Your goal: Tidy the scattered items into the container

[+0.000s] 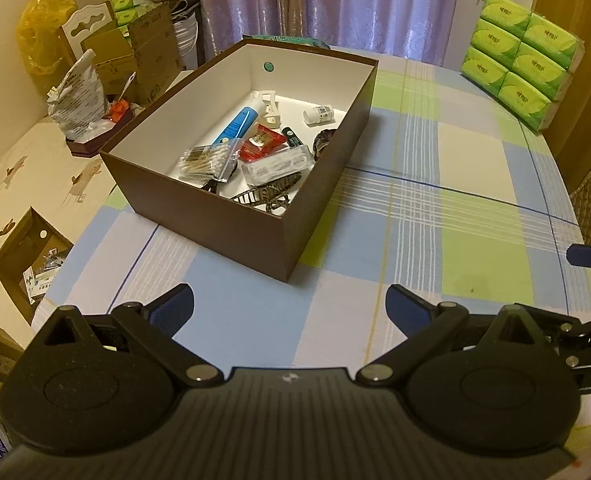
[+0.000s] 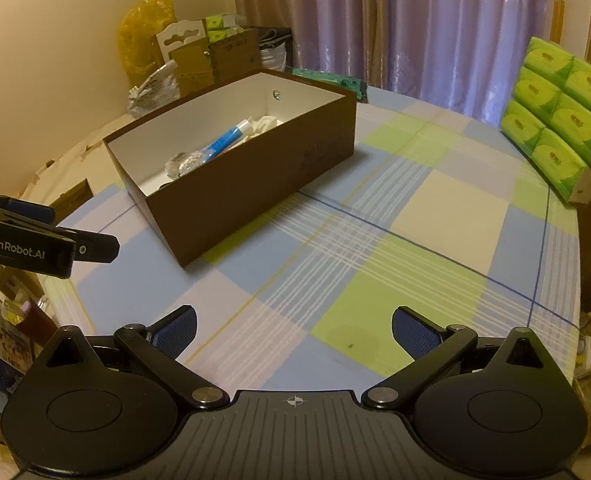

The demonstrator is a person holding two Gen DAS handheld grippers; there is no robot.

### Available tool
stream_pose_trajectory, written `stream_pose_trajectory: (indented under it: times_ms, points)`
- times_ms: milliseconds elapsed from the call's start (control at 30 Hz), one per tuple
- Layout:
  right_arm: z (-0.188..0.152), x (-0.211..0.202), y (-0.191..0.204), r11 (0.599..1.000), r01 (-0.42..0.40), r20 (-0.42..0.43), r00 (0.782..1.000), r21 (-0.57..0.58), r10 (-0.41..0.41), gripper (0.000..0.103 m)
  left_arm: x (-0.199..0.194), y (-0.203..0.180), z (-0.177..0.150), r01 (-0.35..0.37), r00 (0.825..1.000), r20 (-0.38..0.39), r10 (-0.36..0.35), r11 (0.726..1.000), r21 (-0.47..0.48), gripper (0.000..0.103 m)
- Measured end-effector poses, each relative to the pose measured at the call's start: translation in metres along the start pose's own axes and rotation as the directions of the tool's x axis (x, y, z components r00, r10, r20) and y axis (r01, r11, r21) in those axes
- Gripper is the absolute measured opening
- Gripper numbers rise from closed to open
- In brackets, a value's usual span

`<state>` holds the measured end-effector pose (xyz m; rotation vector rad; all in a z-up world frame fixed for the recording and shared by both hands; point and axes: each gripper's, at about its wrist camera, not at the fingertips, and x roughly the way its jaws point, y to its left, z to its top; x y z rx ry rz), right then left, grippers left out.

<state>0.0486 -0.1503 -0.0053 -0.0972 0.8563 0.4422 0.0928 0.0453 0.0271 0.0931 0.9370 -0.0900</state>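
Left gripper (image 1: 290,306): your jaws stand wide apart with nothing between them, hovering over the near edge of the tabletop (image 1: 435,216); its side also shows at the left rim of the right wrist view.
Box (image 1: 199,204): brown outside, white inside, lid off, set askew on the left half of the tabletop, one corner pointing toward you. Its left side runs close along the table's left edge.
Inside the box: from left to right you see a bag of cotton swabs (image 1: 209,158), a blue tube (image 1: 235,122), a red packet (image 1: 261,142), a clear blister pack (image 1: 277,164) and a small white bottle (image 1: 319,114) near the right wall; a patterned hair clip (image 1: 273,194) lies by the near corner.
Open room: the checked cloth between both grippers and the box is bare, and so is the wide stretch right of the box as far as the tissue packs.
Tissue packs (image 1: 523,64): a green stack standing at the far right edge of the tabletop, well apart from the box.
Right gripper (image 2: 294,328): your jaws are spread wide and hold nothing, over the near edge, right of the left gripper.
Scattered items: none shows on the cloth; all you can see lie in the box.
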Motion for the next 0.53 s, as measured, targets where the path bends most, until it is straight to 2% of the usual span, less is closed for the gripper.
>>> stream_pose_trajectory:
  times_ms: [533]
  points:
    - [-0.011, -0.004, -0.025, 1.0, 0.0, -0.018, 1.0, 0.01, 0.0, 0.101, -0.001, -0.016, -0.003, -0.027, 1.0, 0.001, 0.027, 0.999, -0.019, 0.101]
